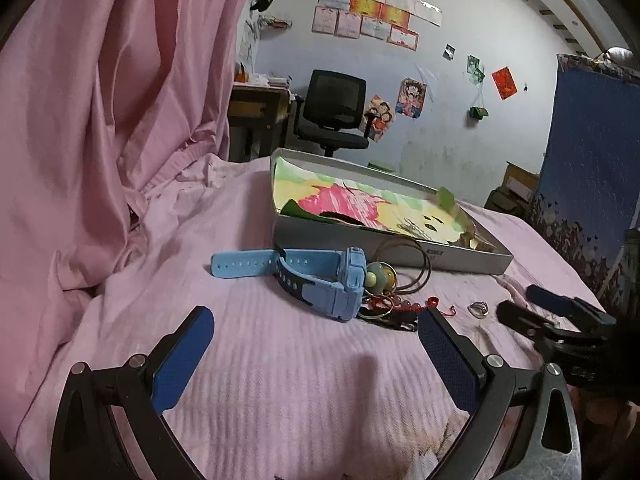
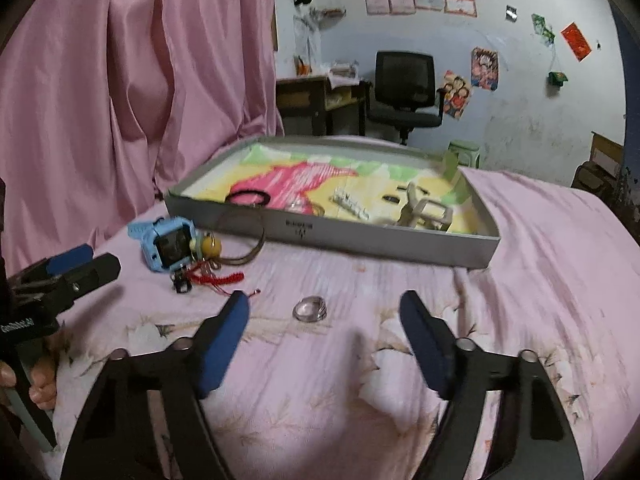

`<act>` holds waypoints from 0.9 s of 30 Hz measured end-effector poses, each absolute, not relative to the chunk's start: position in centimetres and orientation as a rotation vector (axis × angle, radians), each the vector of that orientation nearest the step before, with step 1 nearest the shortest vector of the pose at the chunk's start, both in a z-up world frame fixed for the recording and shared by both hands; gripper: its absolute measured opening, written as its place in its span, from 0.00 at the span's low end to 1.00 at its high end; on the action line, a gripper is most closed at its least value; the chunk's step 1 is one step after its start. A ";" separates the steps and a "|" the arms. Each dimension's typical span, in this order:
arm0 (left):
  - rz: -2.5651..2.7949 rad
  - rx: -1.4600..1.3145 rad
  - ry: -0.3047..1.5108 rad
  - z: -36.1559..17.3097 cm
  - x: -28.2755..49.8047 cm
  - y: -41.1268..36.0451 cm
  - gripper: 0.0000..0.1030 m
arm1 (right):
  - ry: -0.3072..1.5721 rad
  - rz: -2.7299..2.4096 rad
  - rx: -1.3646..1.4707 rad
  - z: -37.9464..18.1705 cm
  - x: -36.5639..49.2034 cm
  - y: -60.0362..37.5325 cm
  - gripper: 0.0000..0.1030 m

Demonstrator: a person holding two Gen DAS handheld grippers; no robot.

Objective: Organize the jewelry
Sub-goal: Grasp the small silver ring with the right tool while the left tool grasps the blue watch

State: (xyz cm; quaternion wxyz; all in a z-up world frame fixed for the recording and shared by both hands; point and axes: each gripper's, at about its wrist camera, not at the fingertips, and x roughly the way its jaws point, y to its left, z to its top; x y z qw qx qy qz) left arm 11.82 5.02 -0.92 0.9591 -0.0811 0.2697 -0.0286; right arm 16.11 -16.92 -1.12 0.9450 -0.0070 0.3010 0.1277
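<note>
Left gripper (image 1: 316, 322): fingers spread wide, nothing between them, held over the pink bedspread (image 1: 280, 380) just near of the watch. In the right wrist view it comes in at the left edge (image 2: 86, 260), with fingers of the person's hand (image 2: 40, 384) wrapped on its handle.

Right gripper (image 2: 324, 302): fingers spread wide and empty, with the ring lying on the bedspread between and just beyond the tips, touching neither. In the left wrist view it reaches in from the right (image 1: 516, 302).

Ring (image 2: 310, 309): silver, flat on the bedspread, apart from the other pieces and to their right.

Watch (image 1: 320, 280): light blue, on its side, strap stretched to the left; its dark screen faces the right wrist camera.

Beads (image 1: 380, 276): pale green and yellow, touching the watch on its right.

Bangle (image 1: 416, 268): thin and dark, lying by the beads and reaching the tray's near wall.

Red cord (image 2: 218, 280): coiled, near of the watch, with a small black clip (image 2: 182, 286) at its left end.

Tray (image 2: 400, 246): shallow grey box at the far side of the bed, lined with a bright pink, yellow and green drawing. Inside lie a black band (image 2: 248, 197) at the left, a pale clip (image 2: 352, 205) in the middle and a beige buckle (image 2: 426, 214) at the right.

Curtain (image 1: 100, 100): pink, hanging at the left.

Chair (image 2: 404, 92): black office chair by the far wall.
</note>
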 end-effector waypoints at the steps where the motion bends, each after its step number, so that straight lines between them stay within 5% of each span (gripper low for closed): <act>1: -0.061 -0.166 0.550 -0.9 11.8 5.1 0.98 | 0.626 0.264 -0.014 -1.3 16.3 -16.8 0.64; 6: -0.083 -0.175 0.602 -1.0 13.5 5.1 0.80 | 0.679 0.281 -0.006 -2.2 17.4 -16.5 0.49; 15: -0.154 -0.200 0.694 -1.3 17.4 5.2 0.55 | 0.731 0.333 0.006 -3.3 18.8 -15.8 0.42; 24: -0.199 -0.209 0.714 -1.9 18.2 5.0 0.34 | 0.760 0.338 0.028 -4.0 19.5 -15.8 0.18; 27: -0.204 -0.205 0.695 -1.9 17.8 5.0 0.27 | 0.755 0.341 0.023 -3.9 19.4 -15.8 0.18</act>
